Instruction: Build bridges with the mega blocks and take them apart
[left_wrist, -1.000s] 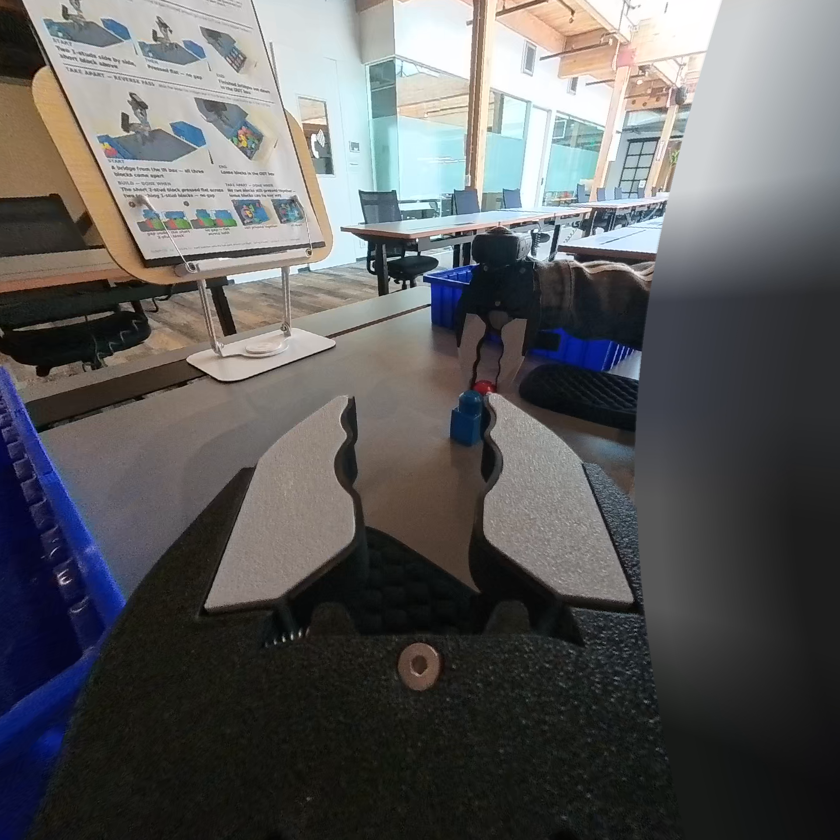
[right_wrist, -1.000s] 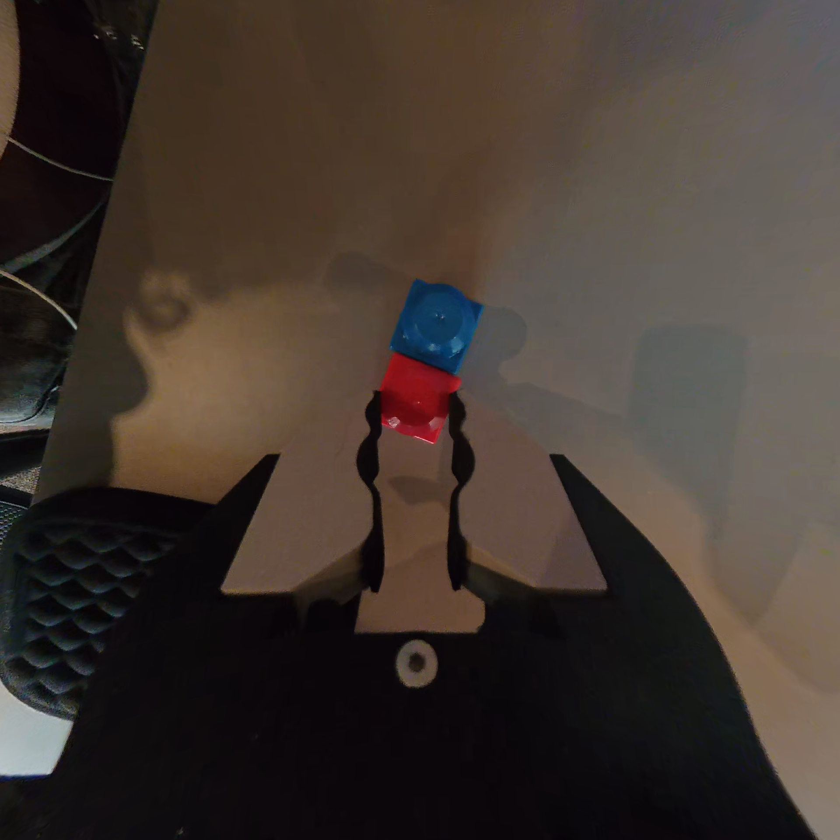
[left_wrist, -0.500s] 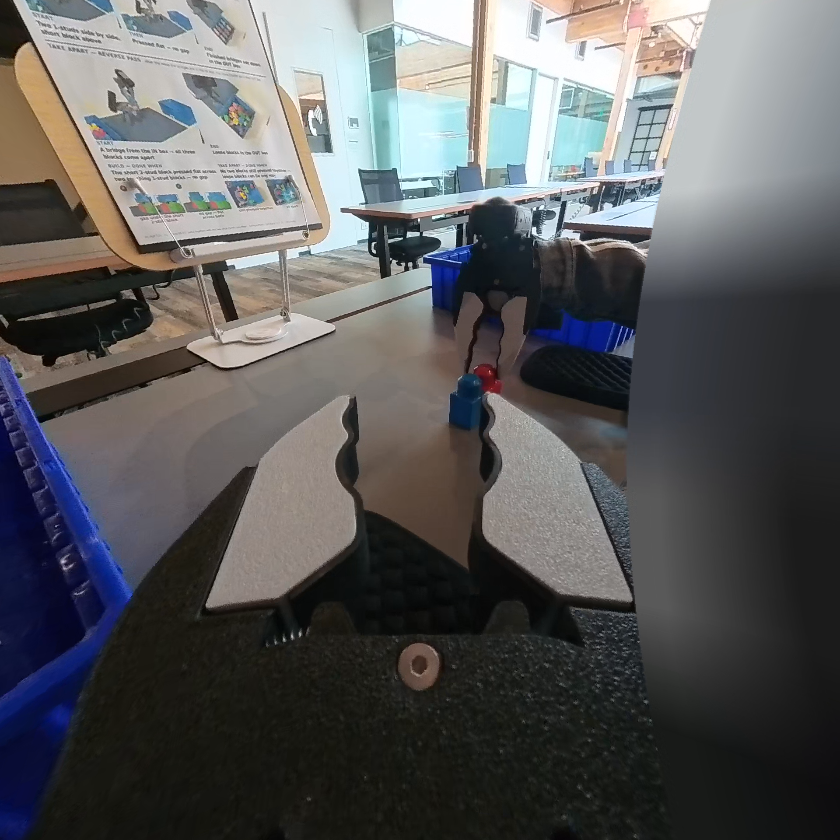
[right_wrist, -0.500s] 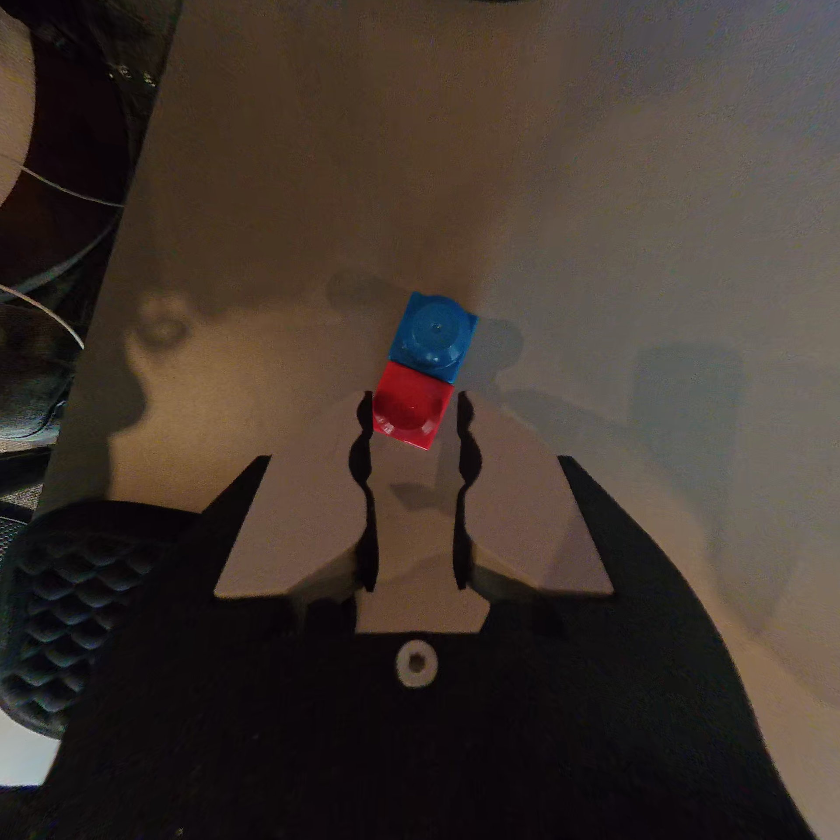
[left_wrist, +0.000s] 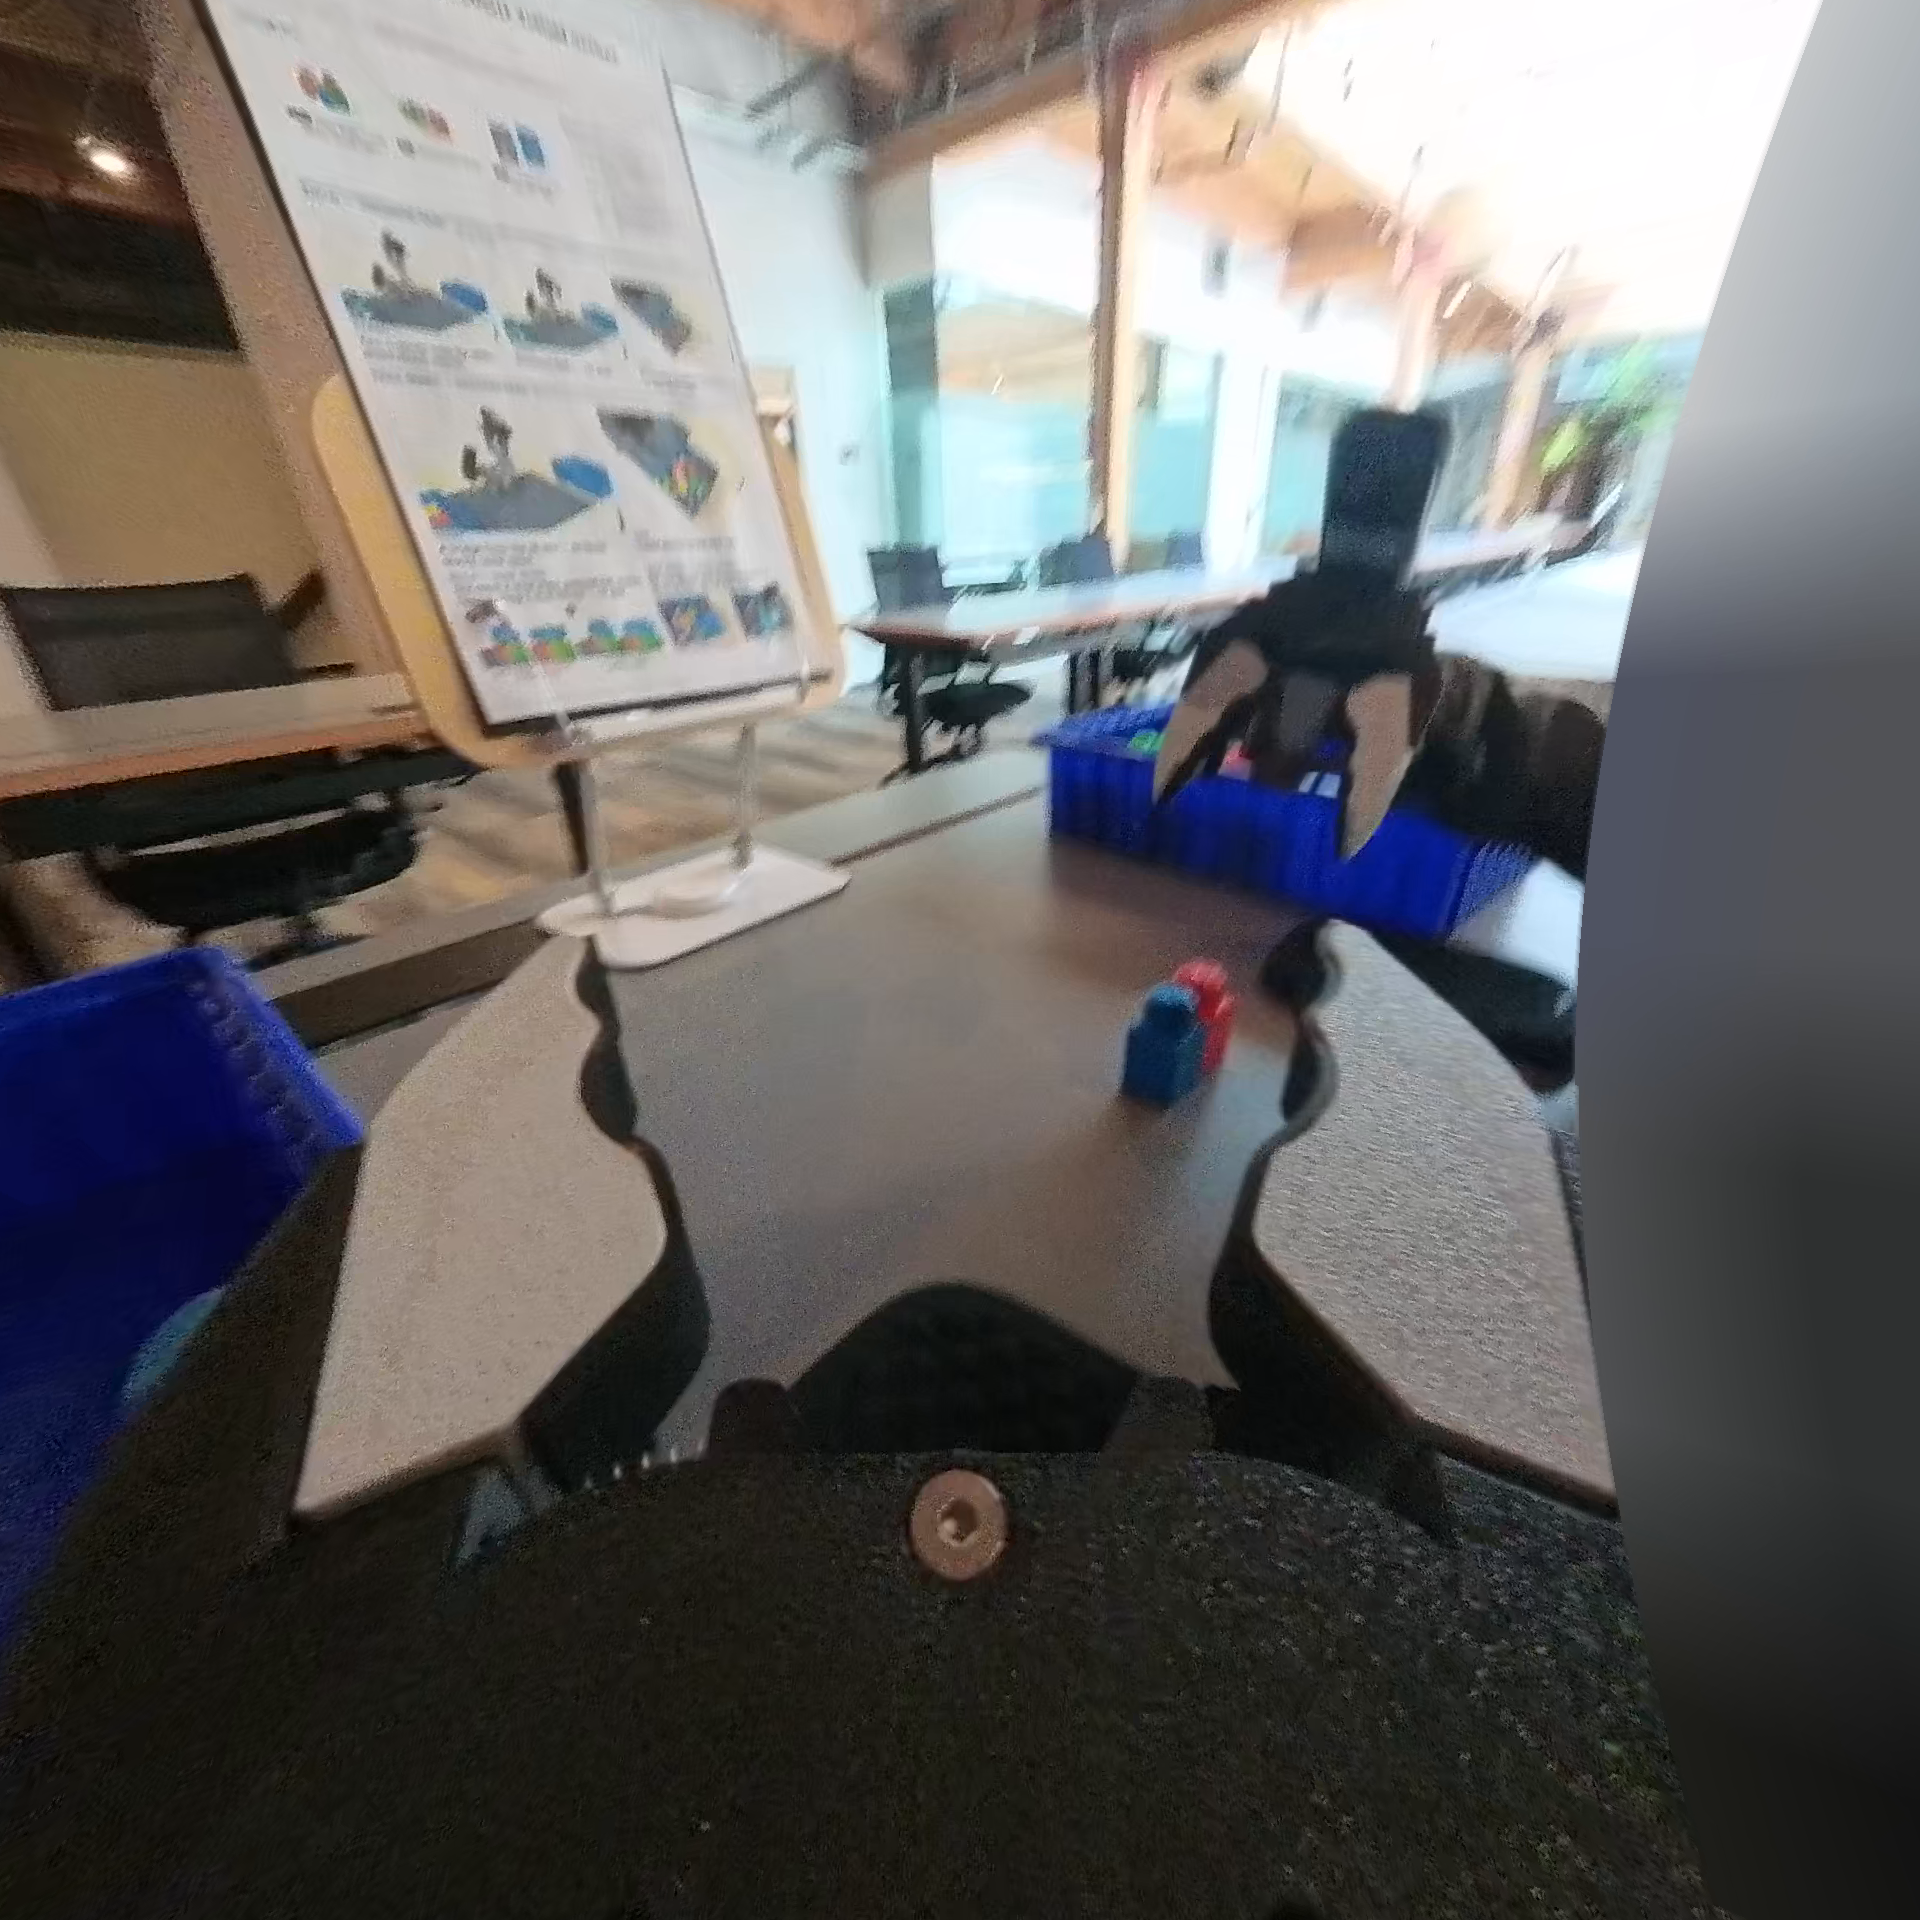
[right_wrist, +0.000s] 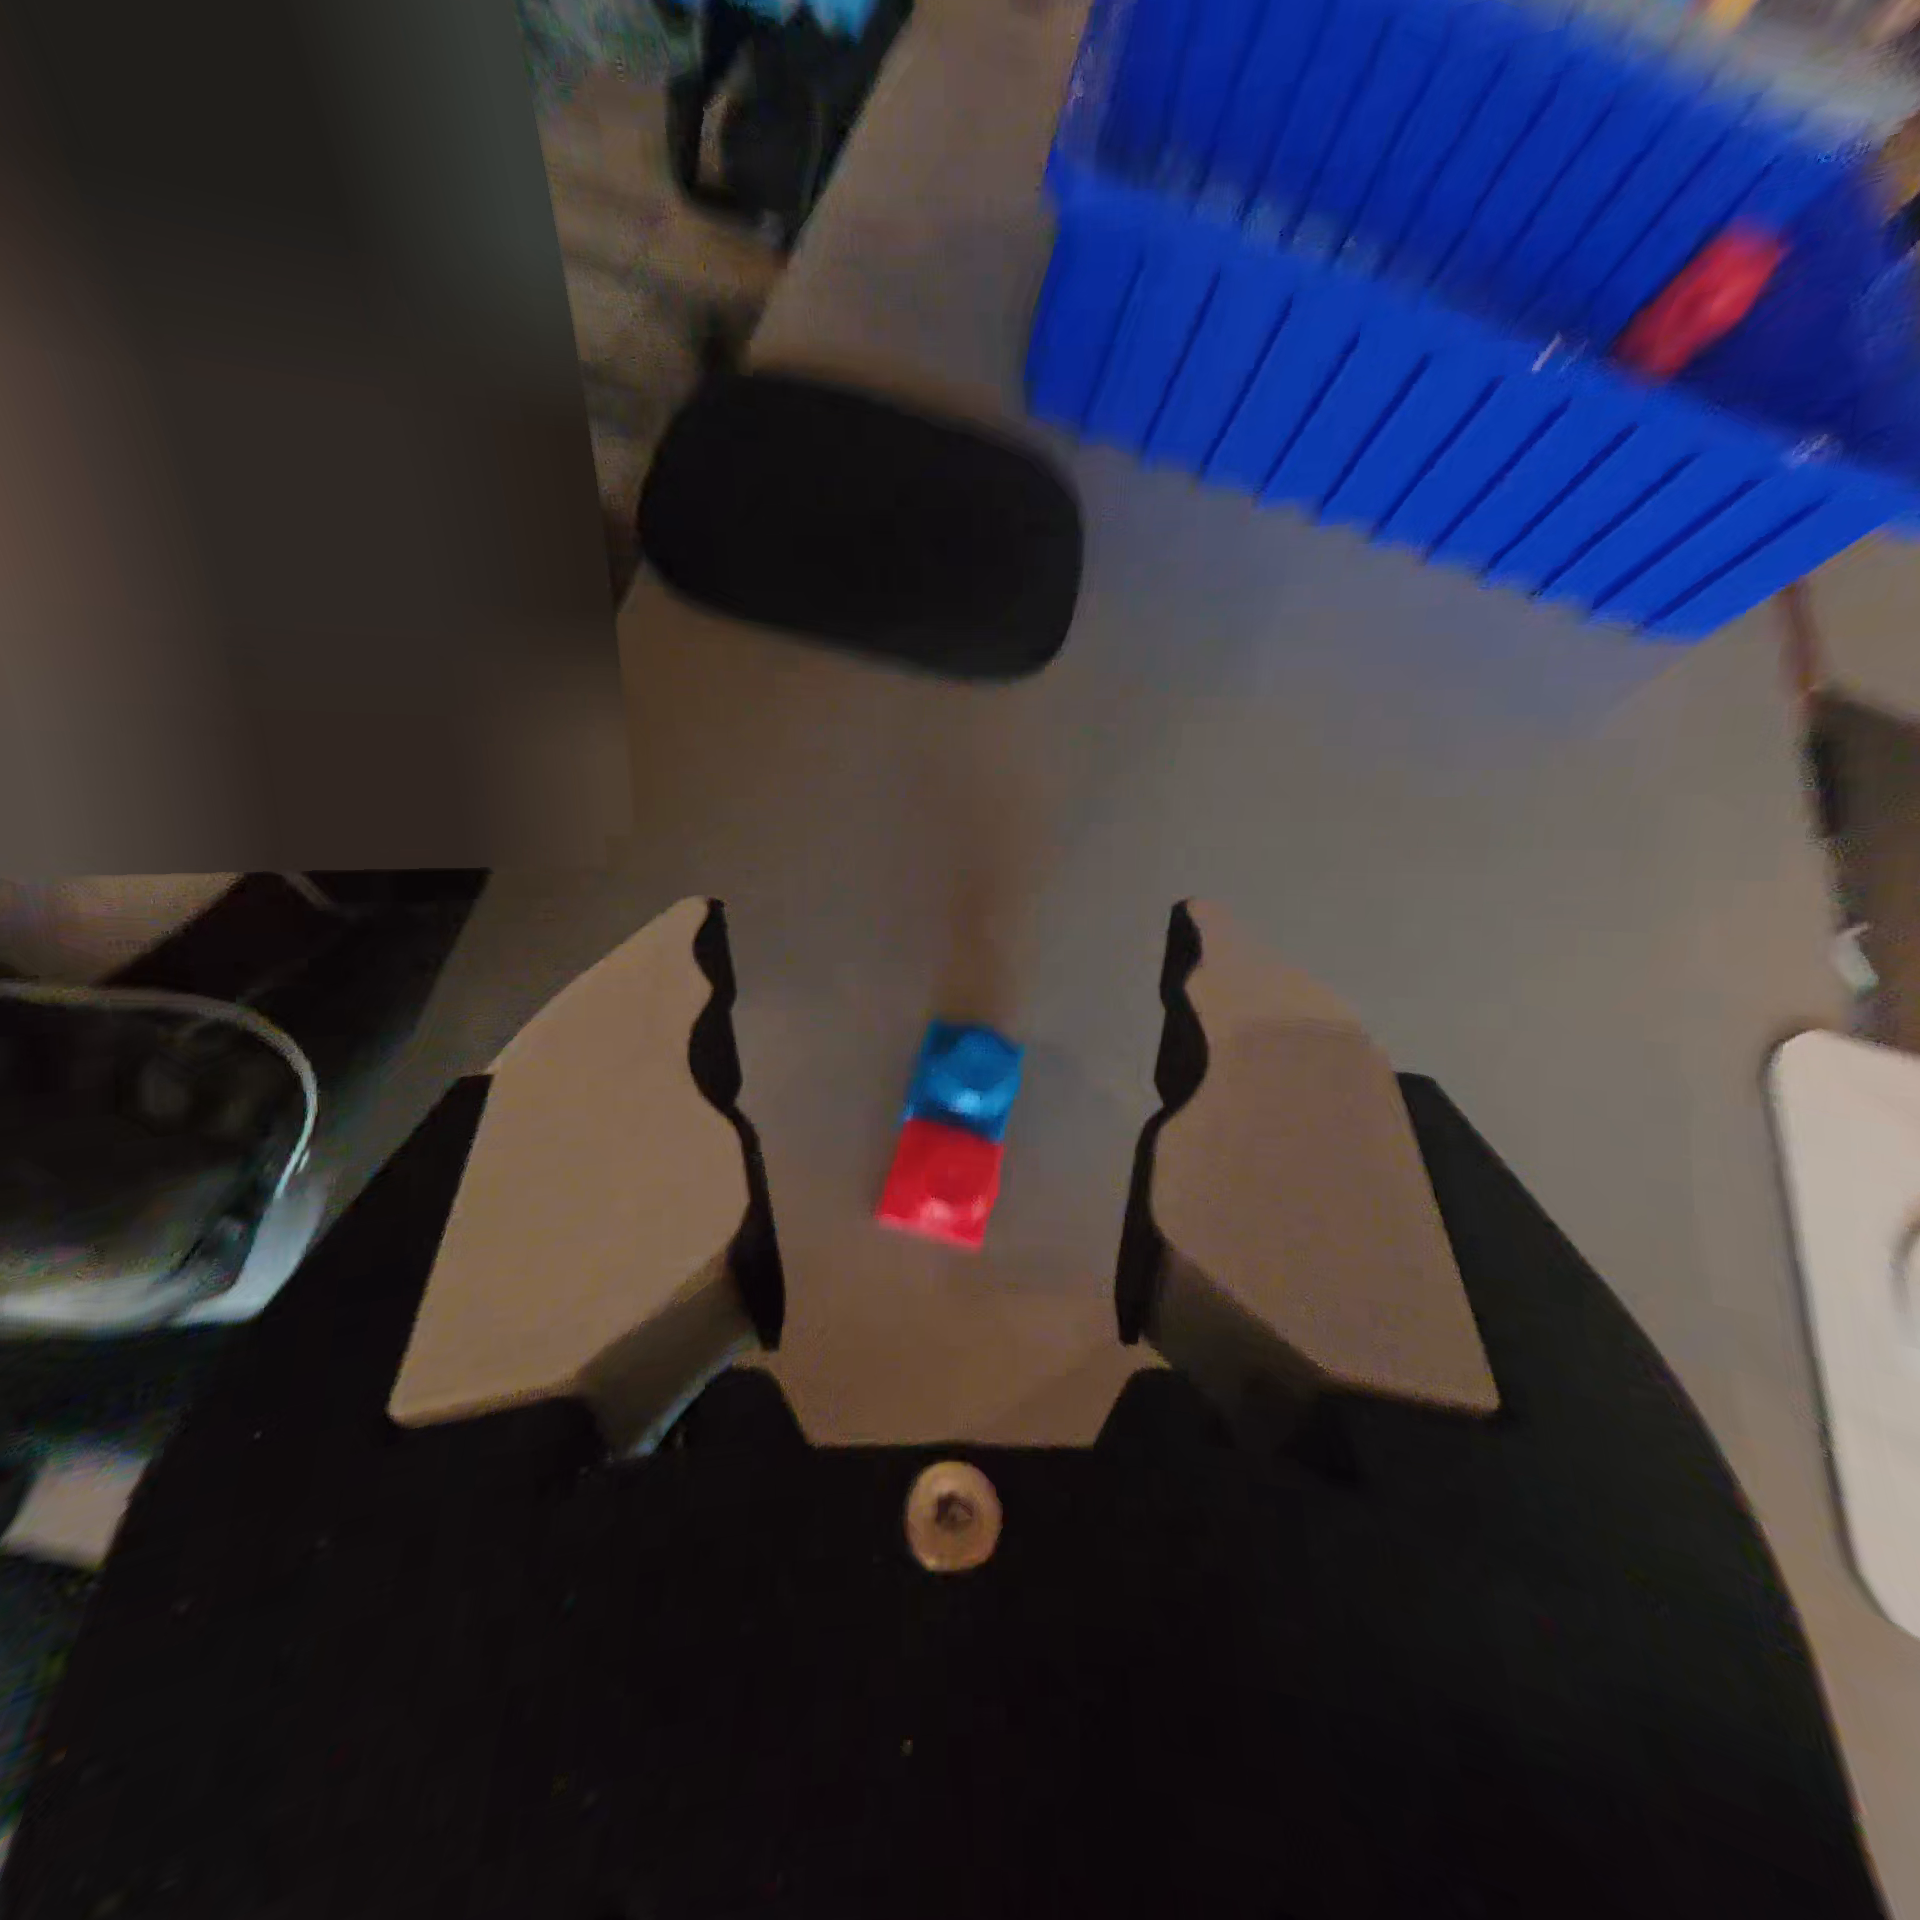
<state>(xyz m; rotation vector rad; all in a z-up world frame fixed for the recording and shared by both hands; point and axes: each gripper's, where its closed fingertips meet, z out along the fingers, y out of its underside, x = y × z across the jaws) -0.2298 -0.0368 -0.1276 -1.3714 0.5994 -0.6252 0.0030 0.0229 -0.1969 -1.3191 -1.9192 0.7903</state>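
Observation:
A blue one-stud block (left_wrist: 1162, 1044) and a red one-stud block (left_wrist: 1208, 1010) stand side by side, touching, on the grey table. In the right wrist view the blue block (right_wrist: 966, 1070) lies beyond the red block (right_wrist: 940, 1184), both far below. My left gripper (left_wrist: 951, 951) is open wide and empty, low over the table, short of the blocks. My right gripper (right_wrist: 945, 914) is open and empty, raised well above the blocks. It also shows in the left wrist view (left_wrist: 1262, 821), hanging in front of the far bin.
A blue bin (left_wrist: 1278, 836) holding blocks stands behind the two blocks. Another blue bin (left_wrist: 125, 1132) is at my left, also in the right wrist view (right_wrist: 1403, 416). A sheet on a stand (left_wrist: 582, 436) is at the back left. A black pad (right_wrist: 862, 530) lies by the table edge.
My right gripper has let go of the red block, opened wide and risen well above the blocks. My left gripper has opened wider and lifted a little.

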